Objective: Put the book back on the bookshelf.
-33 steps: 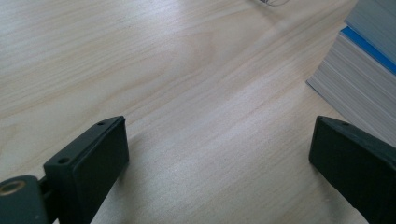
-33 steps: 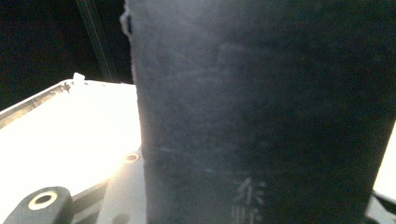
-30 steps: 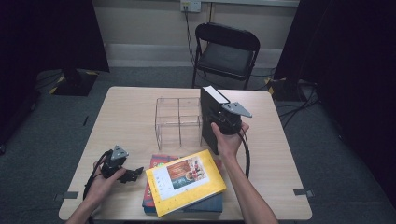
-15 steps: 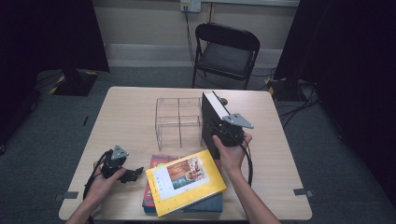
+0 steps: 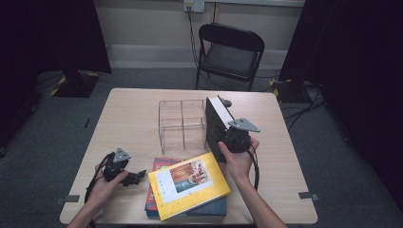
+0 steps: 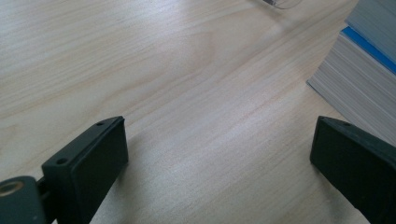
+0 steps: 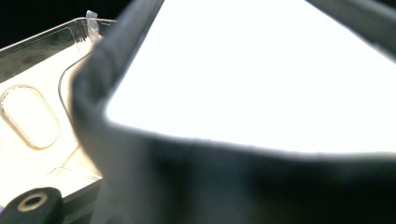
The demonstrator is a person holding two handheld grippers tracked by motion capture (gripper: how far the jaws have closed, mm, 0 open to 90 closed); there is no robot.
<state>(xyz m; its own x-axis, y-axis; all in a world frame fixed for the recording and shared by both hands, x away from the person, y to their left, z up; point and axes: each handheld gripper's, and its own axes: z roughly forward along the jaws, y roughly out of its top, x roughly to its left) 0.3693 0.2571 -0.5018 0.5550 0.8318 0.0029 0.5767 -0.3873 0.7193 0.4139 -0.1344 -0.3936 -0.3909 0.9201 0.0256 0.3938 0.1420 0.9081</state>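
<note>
One clear plastic rack (image 5: 183, 124), two compartments visible from the high view, stands mid-table. One black book (image 5: 216, 124) with white page edges stands upright against the rack's right side, outside the compartments. One stack of books near the front edge: a yellow-covered book (image 5: 189, 184) on top, lying askew, a red one (image 5: 153, 190) and a blue one (image 5: 209, 209) beneath; the count below that cannot be told. One black folding chair (image 5: 231, 56) behind the table (image 5: 133, 109).

Writing: the yellow cover carries a picture panel and small print, too small to read. No other lettering legible.

Right gripper (image 5: 228, 138) sits at the lower near end of the black book, the person's hand behind it. Its jaws have just been opening; in the right gripper view the book (image 7: 261, 79) sits very close and blurred, and whether the pads press on it cannot be told.

Left gripper (image 5: 124, 174) rests at the front left, jaws spread wide over bare wood, grasping nothing. In the left gripper view the stack's page edges (image 6: 355, 79) lie just beside the right-hand jaw.

Open room: the table's left half and far strip are bare. The stack reaches close to the front edge.
</note>
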